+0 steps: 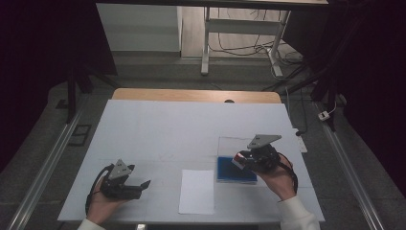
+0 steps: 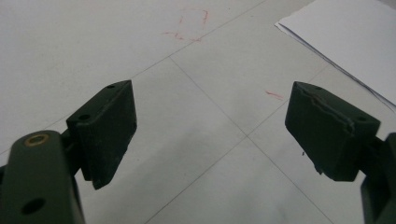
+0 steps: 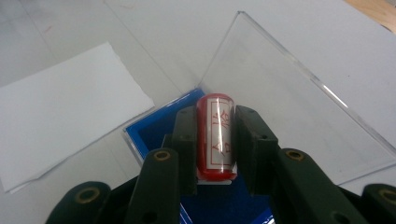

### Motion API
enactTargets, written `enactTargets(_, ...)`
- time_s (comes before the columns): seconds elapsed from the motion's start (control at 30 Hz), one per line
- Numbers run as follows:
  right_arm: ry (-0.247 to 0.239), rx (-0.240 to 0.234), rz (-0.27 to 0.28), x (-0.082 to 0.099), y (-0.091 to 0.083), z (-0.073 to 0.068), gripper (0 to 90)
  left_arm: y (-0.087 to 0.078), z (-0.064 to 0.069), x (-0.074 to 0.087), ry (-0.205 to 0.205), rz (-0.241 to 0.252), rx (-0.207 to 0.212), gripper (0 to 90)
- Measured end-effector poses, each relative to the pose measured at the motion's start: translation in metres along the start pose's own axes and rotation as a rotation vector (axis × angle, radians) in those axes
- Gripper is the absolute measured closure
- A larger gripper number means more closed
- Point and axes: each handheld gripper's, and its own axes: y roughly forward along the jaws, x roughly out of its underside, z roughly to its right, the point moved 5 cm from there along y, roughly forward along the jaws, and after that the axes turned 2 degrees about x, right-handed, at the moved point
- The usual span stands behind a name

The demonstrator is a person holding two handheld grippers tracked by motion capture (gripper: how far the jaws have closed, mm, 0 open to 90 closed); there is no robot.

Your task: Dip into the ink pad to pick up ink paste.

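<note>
Right gripper (image 3: pixel 215 140) is clamped on a red stamp (image 3: pixel 215 135), a short cylinder with a white label bearing red characters; the jaws press its two sides, and its long axis runs along the jaws, pointing away from the hand. In the high view the same gripper (image 1: pixel 244 160) sits over the near-right part of the table, directly above the blue ink pad (image 1: pixel 235 170). The pad's clear lid (image 3: pixel 289 93) is flipped open behind it and lies flat.

Key relation: the stamp hangs just over the blue pad (image 3: pixel 154 130), tilted rather than square to it. Whether its face touches the ink, I cannot tell. The white paper sheet (image 1: pixel 197 190) lies just left of the pad, between the two hands, nearer to the right hand. My guess is that inking comes first, then a short carry left to the sheet.

Left gripper (image 2: pixel 210 130) has jaws spread wide and empty, resting low over the bare tabletop (image 2: pixel 196 154) at the near left (image 1: pixel 125 184).

Surface: white board with faint ruled lines and a few red marks (image 2: pixel 191 25). Beyond the table is a dim room, a desk frame (image 1: pixel 242 38) and loose cables on the floor.
</note>
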Motion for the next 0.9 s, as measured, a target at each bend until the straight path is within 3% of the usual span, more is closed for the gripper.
enactTargets(0.37,-0.005,0.006,-0.050,0.008,0.013,0.001,70.7,0.000,0.000,0.001,0.004,-0.006,-0.001,17.2)
enactTargets(0.9,0.003,0.006,-0.077,0.013,0.021,0.002,70.6,0.001,0.001,0.002,0.008,-0.017,0.004,17.7)
